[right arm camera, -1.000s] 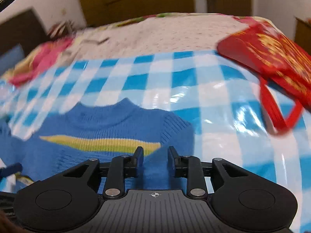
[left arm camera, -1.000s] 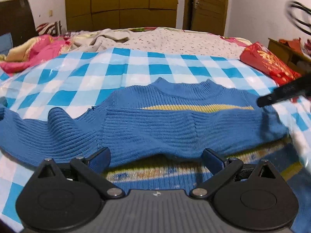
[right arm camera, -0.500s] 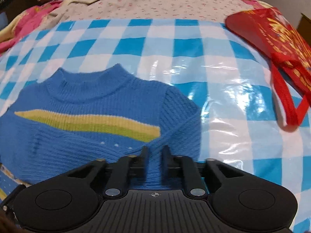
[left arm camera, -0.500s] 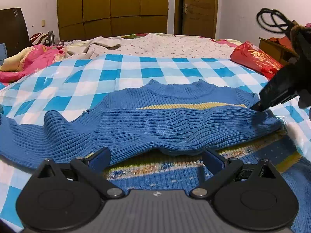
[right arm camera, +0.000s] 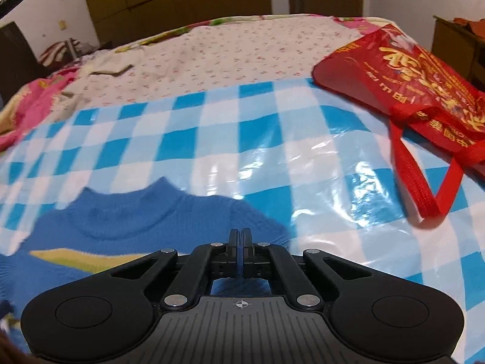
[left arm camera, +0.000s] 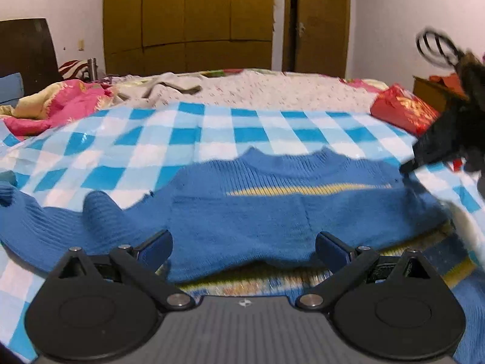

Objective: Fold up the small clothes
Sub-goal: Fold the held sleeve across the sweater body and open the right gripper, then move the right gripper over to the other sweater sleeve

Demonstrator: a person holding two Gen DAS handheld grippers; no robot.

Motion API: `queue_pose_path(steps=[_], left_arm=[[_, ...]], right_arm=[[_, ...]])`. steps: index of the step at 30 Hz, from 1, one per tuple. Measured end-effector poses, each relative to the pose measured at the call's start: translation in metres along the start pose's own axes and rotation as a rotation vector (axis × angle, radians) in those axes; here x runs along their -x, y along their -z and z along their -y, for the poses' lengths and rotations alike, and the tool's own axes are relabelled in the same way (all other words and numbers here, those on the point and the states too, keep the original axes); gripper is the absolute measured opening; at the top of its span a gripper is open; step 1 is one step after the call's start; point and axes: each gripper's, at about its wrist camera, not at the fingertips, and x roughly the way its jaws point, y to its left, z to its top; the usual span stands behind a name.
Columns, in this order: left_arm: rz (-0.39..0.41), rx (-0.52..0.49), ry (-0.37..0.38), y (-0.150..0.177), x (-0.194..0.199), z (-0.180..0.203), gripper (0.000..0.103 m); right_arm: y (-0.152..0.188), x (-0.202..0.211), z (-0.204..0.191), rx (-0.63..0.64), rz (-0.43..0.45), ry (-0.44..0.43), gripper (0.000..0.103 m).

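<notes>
Sweater (left arm camera: 266, 209) lies before the wide-open left claw (left arm camera: 244, 244); right claw (right arm camera: 239, 236) pinches its shoulder.

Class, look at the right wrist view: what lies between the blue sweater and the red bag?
Only bare checked plastic sheet lies between the blue sweater and the red bag, seen in the right wrist view.

A home bedroom: bed (left arm camera: 272, 97) with quilts, wooden wardrobe (left arm camera: 188, 18), door (left arm camera: 321, 18).

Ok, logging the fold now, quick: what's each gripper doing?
Left gripper: open, holding nothing, over the sweater.
Right gripper: jaws shut on the sweater's shoulder edge.
</notes>
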Motion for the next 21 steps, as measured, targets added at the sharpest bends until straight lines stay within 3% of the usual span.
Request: queue_pose_path(steps=[3, 7, 11, 12, 13, 15, 18, 20, 21], left_arm=[[-0.007, 0.018, -0.014, -0.001, -0.005, -0.007, 0.103], [-0.023, 0.033, -0.012, -0.002, -0.009, -0.011, 0.103], [-0.011, 0.007, -0.02, -0.002, -0.008, -0.006, 0.103], [-0.012, 0.001, -0.022, -0.001, -0.008, -0.005, 0.103], [-0.013, -0.004, -0.024, -0.001, -0.009, -0.004, 0.103], [-0.014, -0.016, -0.027, 0.0, -0.01, -0.002, 0.103], [-0.02, -0.046, -0.032, 0.001, -0.012, 0.002, 0.103], [-0.026, -0.056, -0.033, 0.002, -0.014, 0.004, 0.103], [-0.029, -0.054, -0.034, 0.002, -0.015, 0.004, 0.103]], right_arm=[[0.007, 0.003, 0.001, 0.041, 0.004, 0.001, 0.0], [0.013, 0.019, 0.001, 0.131, -0.003, -0.028, 0.009], [0.01, 0.011, 0.008, 0.051, -0.063, -0.063, 0.017], [0.01, 0.008, 0.008, 0.041, -0.074, -0.083, 0.024], [0.012, 0.005, 0.005, 0.041, -0.085, -0.087, 0.036], [0.017, -0.002, -0.004, 0.068, -0.107, -0.085, 0.045], [0.023, -0.009, -0.022, 0.142, -0.104, -0.014, 0.045], [0.022, -0.012, -0.024, 0.151, -0.097, 0.026, 0.029], [0.02, -0.011, -0.021, 0.138, -0.093, 0.022, 0.016]])
